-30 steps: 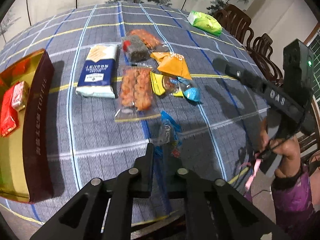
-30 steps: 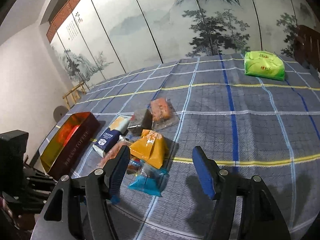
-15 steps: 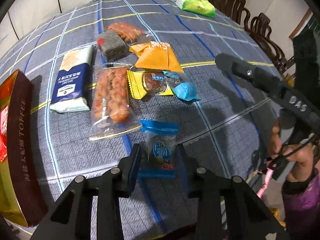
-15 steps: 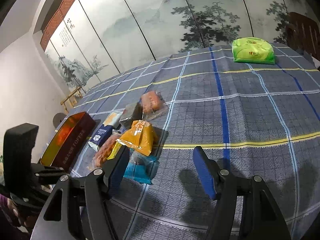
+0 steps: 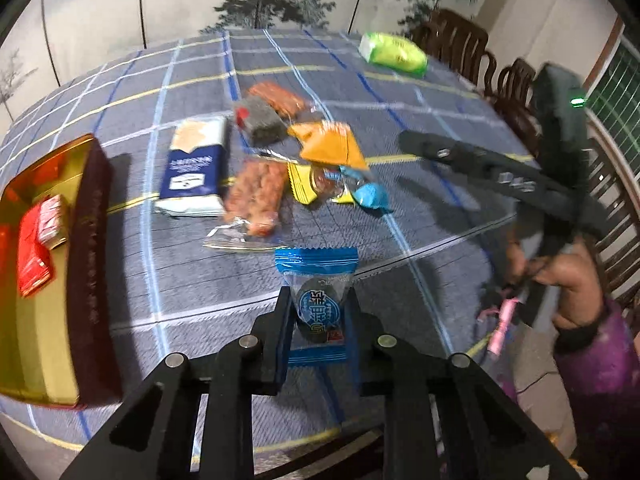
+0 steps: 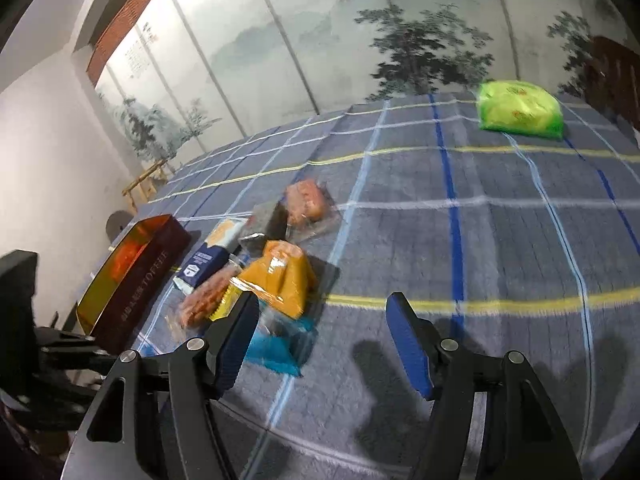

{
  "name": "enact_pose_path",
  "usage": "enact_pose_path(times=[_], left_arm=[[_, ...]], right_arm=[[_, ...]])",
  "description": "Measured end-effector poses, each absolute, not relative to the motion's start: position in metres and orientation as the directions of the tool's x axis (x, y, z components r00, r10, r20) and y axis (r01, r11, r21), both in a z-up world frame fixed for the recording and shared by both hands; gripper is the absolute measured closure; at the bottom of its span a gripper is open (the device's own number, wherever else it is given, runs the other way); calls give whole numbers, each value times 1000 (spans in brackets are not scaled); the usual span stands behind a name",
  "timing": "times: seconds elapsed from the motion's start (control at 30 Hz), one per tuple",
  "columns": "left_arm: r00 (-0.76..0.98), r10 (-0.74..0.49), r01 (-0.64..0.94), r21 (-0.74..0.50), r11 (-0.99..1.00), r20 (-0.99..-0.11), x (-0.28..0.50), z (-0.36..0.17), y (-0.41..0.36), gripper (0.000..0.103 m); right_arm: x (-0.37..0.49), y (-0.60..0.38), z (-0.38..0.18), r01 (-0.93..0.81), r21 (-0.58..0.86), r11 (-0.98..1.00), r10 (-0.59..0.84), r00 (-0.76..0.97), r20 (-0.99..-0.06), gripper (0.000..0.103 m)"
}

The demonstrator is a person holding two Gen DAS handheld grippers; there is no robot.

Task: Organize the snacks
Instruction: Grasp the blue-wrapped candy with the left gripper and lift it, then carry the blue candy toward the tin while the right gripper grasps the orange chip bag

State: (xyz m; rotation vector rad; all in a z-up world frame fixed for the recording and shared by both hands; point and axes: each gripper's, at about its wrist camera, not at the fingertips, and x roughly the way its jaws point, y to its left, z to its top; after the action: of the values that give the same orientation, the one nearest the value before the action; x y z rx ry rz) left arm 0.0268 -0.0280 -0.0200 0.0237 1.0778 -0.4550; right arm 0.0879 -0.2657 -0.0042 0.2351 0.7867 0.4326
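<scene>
Toffee box [image 5: 86, 264] lettering blurred, its left side cut off — green packet [image 6: 520, 110] print unreadable

"TOFFEE" reads along the dark-red box [image 6: 138, 276] wall.

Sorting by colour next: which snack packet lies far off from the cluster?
The bright green packet at the table's far end, near the chairs; every other loose packet crowds together mid-table beside the toffee box.

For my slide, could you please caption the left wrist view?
Left gripper shut on a blue candy packet, toffee box at left.
</scene>
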Motion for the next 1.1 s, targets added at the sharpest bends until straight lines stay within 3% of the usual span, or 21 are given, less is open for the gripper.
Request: enact_pose_path(times=[0.23, 0.5, 0.53, 0.6, 0.7, 1.1], left_arm=[[388, -385, 321, -269, 908, -838, 26, -7, -7, 83], [409, -372, 296, -264, 918, -834, 24, -1, 7, 83], [411, -369, 293, -263, 919, -834, 24, -1, 8, 83], [415, -366, 286, -262, 922, -833, 25, -1, 11, 83], [422, -364, 276, -264, 924, -831, 25, 1, 15, 83], [485, -365, 264, -265, 927, -795, 14, 23, 30, 82]], right_arm=[[118, -221, 0, -396, 288, 872, 480, 571, -667, 35], [151, -193, -20, -359, 286, 888, 446, 525, -725, 35], [153, -190, -24, -354, 288, 890, 442, 513, -736, 36], [158, -187, -34, -329, 264, 907, 404, 499, -767, 53], [156, -192, -30, -322, 261, 910, 399, 511, -761, 60], [75, -239, 49, -288, 307, 907, 419, 683, -598, 60]])
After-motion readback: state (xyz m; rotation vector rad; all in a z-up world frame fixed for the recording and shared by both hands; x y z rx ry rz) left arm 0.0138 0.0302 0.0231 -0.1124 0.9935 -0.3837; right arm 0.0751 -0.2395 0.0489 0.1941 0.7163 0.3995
